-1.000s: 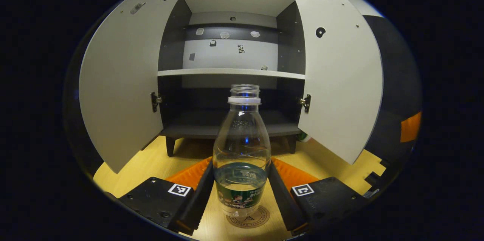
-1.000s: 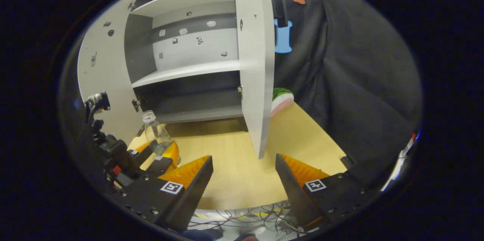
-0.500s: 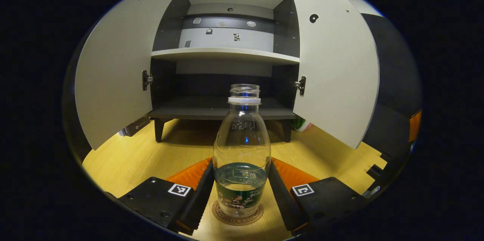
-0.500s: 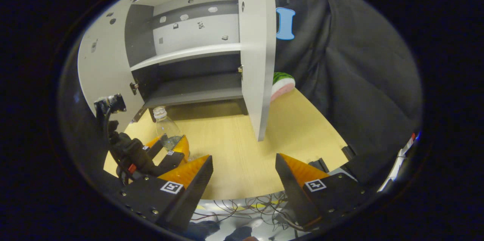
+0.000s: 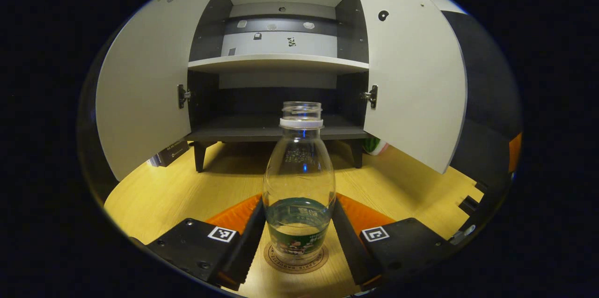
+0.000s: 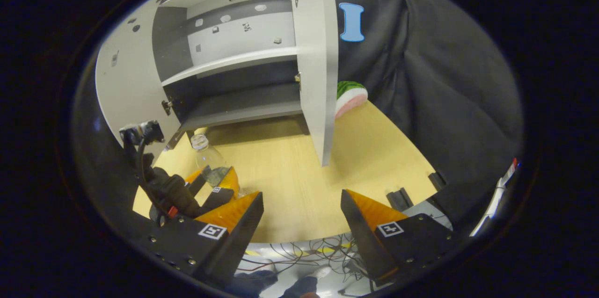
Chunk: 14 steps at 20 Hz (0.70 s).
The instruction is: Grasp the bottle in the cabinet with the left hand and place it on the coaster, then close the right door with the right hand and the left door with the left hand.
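Observation:
A clear capless bottle (image 5: 299,185) with a green label and a little water stands upright on a round brown coaster (image 5: 295,261). My left gripper (image 5: 299,235) is shut on the bottle, one finger against each side of its lower body. Behind it the grey cabinet (image 5: 281,61) stands with its left door (image 5: 145,87) and right door (image 5: 412,73) swung wide. In the right gripper view the bottle (image 6: 208,160) and my left gripper (image 6: 210,185) sit low at the left, and the right door (image 6: 318,69) is edge-on. My right gripper (image 6: 302,221) is open above the table's front edge.
A watermelon-slice toy (image 6: 351,98) lies on the wooden table (image 6: 299,181) behind the right door. A small dark box (image 5: 169,152) sits under the left door. Cables (image 6: 304,251) hang below the table's front edge.
The left gripper has lowered the bottle onto the coaster and drawn back slightly from the cabinet. The right gripper has shifted a little, still open.

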Each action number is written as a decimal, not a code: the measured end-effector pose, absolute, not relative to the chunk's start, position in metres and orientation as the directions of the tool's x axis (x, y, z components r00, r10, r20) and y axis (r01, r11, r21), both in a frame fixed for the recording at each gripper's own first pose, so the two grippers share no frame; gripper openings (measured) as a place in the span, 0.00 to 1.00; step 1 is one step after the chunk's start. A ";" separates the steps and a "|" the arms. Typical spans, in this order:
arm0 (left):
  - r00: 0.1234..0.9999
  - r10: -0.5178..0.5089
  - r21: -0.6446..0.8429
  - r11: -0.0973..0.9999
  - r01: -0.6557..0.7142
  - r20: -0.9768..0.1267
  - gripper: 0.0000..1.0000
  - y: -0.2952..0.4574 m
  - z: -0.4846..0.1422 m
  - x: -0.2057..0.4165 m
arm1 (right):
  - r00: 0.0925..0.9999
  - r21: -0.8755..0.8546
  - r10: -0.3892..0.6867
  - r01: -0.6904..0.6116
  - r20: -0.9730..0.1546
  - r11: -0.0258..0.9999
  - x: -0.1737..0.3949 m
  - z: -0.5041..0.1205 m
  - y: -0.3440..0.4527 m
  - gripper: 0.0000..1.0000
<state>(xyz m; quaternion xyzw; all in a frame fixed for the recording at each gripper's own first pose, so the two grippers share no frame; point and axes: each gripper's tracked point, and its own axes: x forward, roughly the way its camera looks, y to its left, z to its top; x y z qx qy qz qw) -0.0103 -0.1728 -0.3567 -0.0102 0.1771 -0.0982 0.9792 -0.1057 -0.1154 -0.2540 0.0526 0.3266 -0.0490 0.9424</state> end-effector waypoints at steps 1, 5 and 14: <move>0.914 -0.197 -0.056 0.980 0.190 -0.353 0.82 -0.173 -0.358 -0.015 | 0.781 0.072 -0.053 0.125 -0.622 0.990 -0.106 -0.254 -0.114 1.00; 0.911 -0.199 -0.066 0.980 0.188 -0.361 0.83 -0.171 -0.357 -0.019 | 0.784 0.071 -0.040 0.107 -0.620 0.992 -0.106 -0.252 -0.109 1.00; 0.916 -0.213 -0.115 0.976 0.184 -0.341 0.91 -0.169 -0.326 -0.015 | 0.795 0.093 -0.034 0.113 -0.606 0.989 -0.107 -0.243 -0.112 1.00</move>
